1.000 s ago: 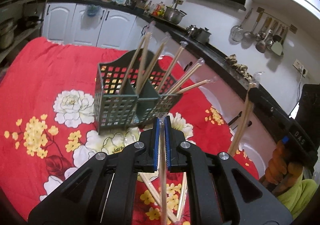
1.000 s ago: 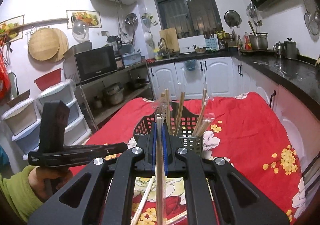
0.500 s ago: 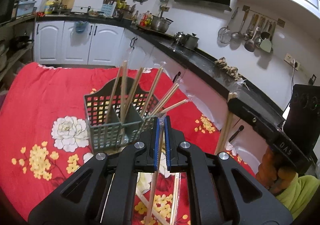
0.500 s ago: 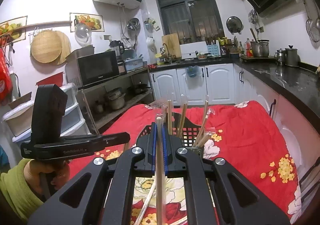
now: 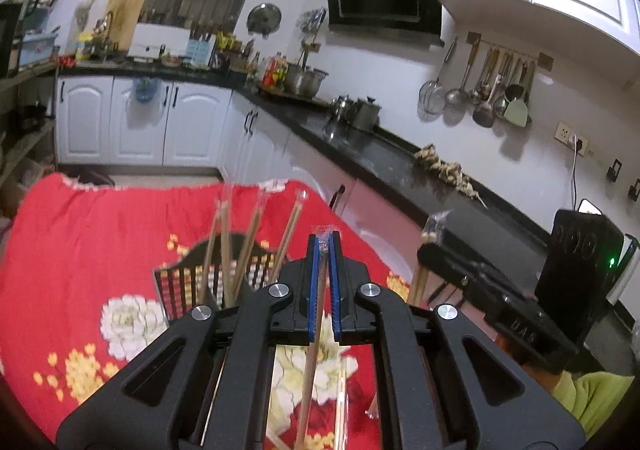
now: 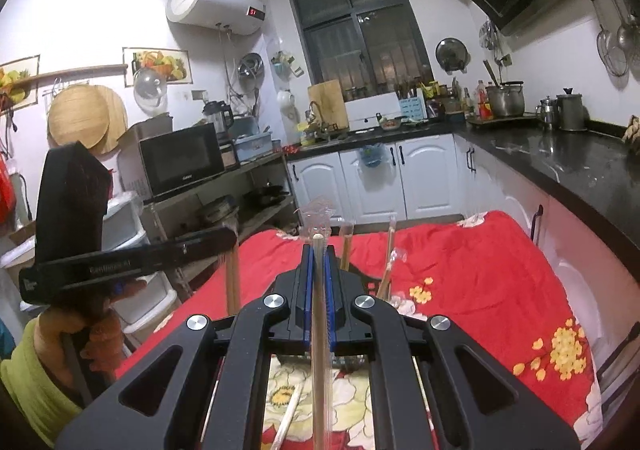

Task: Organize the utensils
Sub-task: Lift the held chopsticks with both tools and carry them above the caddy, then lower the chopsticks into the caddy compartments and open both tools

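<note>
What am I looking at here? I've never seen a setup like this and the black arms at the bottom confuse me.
No robot here: a person holds a hand-gripper in each hand, each with a wide-angle camera looking along its two blue-padded fingers. The left-hand view shows the left gripper shut on a wrapped pair of chopsticks; the other gripper appears at its right edge. The right-hand view shows the right gripper shut on another wrapped pair, with the left hand at its left edge. Below is a table with a red floral cloth. On it stands a slotted utensil basket already holding several chopsticks, and a few wrapped pairs lie loose.
</note>
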{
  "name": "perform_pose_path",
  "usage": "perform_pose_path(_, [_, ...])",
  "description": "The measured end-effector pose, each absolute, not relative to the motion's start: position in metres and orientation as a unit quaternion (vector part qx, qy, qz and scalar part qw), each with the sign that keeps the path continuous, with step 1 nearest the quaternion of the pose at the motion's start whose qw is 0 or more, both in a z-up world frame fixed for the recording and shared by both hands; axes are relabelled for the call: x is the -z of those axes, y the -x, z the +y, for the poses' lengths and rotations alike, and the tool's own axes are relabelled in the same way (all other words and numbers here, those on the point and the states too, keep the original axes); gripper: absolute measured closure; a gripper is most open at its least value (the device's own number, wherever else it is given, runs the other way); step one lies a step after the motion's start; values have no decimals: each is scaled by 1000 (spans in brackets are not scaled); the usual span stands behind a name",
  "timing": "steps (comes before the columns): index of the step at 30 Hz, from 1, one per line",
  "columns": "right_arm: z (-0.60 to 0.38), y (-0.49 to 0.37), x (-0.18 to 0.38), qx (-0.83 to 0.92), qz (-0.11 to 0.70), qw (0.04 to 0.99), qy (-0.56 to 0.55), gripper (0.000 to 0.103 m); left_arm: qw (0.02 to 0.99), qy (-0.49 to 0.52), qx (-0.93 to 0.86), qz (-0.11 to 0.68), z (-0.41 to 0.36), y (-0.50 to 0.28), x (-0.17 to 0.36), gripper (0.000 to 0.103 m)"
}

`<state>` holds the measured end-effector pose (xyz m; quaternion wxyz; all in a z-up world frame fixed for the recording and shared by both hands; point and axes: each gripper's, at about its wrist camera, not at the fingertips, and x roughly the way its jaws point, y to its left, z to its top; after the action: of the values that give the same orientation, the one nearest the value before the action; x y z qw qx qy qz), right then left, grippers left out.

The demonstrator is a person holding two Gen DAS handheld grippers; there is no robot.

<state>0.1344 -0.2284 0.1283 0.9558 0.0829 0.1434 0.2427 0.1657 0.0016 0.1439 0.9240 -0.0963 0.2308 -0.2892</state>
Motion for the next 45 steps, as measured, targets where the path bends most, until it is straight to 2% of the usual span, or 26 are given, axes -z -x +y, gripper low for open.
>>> perform_pose_path(19, [-214, -163, -141, -227, 109, 966, -57, 97, 952, 88, 237, 174, 2, -205, -174, 101])
perform_pose_path(27, [-208, -188, -155, -200, 69, 976, -58, 97, 959, 76, 219, 162, 8, -229, -183, 101])
perform_pose_path(36, [-218, -222, -170, -165, 33, 983, -74, 97, 967, 66, 199, 144, 11, -252, -178, 101])
perform_pose_path(45, [-224, -242, -168, -157, 31, 984, -84, 97, 971, 67, 186, 138, 19, -261, -171, 101])
